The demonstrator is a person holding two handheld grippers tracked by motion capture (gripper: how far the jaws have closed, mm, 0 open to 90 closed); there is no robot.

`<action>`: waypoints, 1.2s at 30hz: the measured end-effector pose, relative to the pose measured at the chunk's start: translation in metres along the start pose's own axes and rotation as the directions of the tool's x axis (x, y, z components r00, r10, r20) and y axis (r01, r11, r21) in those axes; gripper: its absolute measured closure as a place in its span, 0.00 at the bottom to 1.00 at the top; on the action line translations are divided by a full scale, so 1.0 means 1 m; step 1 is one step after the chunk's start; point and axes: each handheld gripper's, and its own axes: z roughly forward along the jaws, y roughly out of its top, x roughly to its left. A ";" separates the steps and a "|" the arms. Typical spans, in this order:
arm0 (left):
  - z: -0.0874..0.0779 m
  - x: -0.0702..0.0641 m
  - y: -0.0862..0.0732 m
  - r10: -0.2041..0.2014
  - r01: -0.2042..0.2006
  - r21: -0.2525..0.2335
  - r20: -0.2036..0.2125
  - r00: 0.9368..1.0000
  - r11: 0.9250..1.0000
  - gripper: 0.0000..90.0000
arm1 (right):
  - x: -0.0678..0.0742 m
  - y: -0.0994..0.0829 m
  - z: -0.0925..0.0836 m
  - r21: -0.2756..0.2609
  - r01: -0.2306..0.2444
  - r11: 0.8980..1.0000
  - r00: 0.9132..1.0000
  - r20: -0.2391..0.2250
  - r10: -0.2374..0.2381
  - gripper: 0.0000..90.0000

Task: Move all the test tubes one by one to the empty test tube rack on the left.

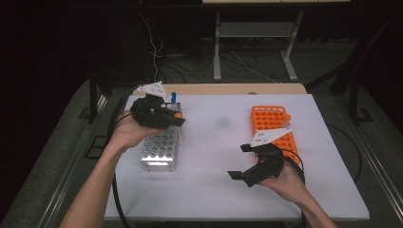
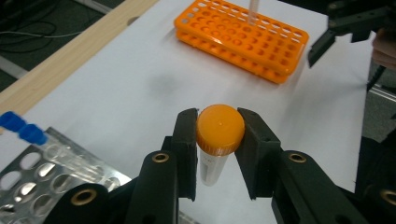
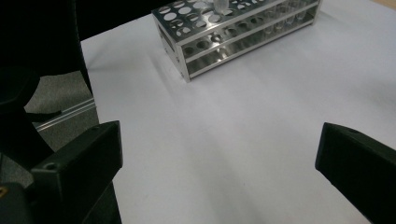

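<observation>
My left gripper (image 1: 177,118) (image 2: 219,140) is shut on a clear tube with an orange cap (image 2: 219,128) (image 1: 178,114); its jaws press on the cap from both sides. It hovers over the far end of the silver metal rack (image 1: 160,147) (image 2: 42,172) (image 3: 224,32). My right gripper (image 1: 239,161) (image 3: 219,158) stands wide open with nothing between its jaws, low over the white table just left of the orange rack (image 1: 275,126) (image 2: 243,37). The right gripper (image 2: 327,32) also shows at the top right of the left gripper view.
Blue-capped tubes (image 1: 174,97) (image 2: 23,128) stand at the metal rack's far end. One tube (image 2: 253,9) stands in the orange rack. The white table surface (image 1: 214,142) lies open between the two racks, with a wooden strip (image 1: 228,89) along its far edge.
</observation>
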 end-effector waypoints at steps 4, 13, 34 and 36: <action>-0.002 0.009 -0.001 -0.014 0.013 -0.003 -0.022 1.000 1.000 0.77 | -0.001 -0.009 -0.008 -0.005 -0.012 1.000 1.000 -0.002 0.012 0.00; 0.003 0.030 -0.006 -0.037 0.038 0.006 -0.083 0.996 0.999 0.77 | -0.006 -0.036 -0.028 -0.048 -0.055 0.997 0.998 0.030 0.056 0.00; 0.032 0.069 -0.020 -0.085 0.092 0.033 -0.165 0.983 0.995 0.77 | -0.013 -0.089 -0.053 -0.083 -0.148 0.985 0.985 0.080 0.155 0.00; 0.038 0.072 -0.024 -0.098 0.105 0.038 -0.160 0.982 0.994 0.77 | -0.013 -0.090 -0.055 -0.088 -0.149 0.985 0.984 0.083 0.156 0.00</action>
